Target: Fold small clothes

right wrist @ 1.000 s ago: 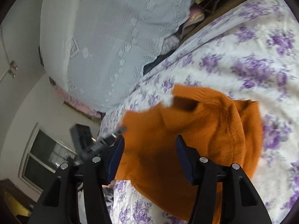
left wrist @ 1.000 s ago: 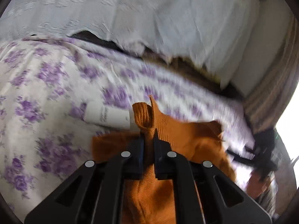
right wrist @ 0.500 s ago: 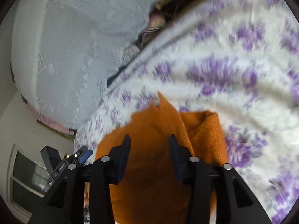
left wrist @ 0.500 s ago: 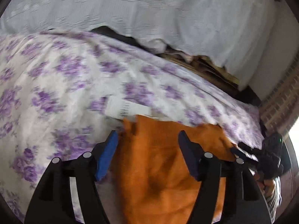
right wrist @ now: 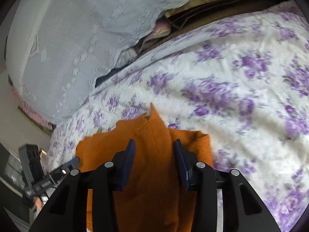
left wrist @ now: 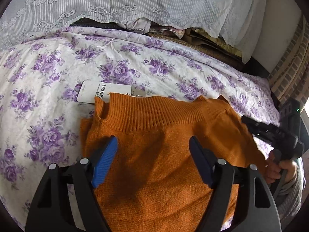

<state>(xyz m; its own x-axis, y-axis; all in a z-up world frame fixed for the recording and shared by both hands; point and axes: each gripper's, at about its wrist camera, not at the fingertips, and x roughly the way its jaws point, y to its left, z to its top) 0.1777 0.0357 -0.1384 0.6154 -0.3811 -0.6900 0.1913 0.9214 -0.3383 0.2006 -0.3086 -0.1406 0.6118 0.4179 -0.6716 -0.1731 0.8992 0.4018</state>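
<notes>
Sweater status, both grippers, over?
Left gripper open, right gripper open, both over sweater. Sweater flat on bedsheet. Tag pokes out at collar.

Premises: a home bedroom. A purple-flowered bedsheet (left wrist: 58,61) is covering the bed; a white lace cover (left wrist: 135,2) is draping over stacked bedding (left wrist: 166,30) at 12 o'clock; brick wall (left wrist: 289,73) showing at 2 o'clock.

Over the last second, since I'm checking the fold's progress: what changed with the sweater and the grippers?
The left gripper let go of the pinched orange sweater and opened; the fabric now lies flat on the floral bedsheet. The right gripper narrowed around a raised fold, without clamping it. The paper tag stays by the collar.
</notes>
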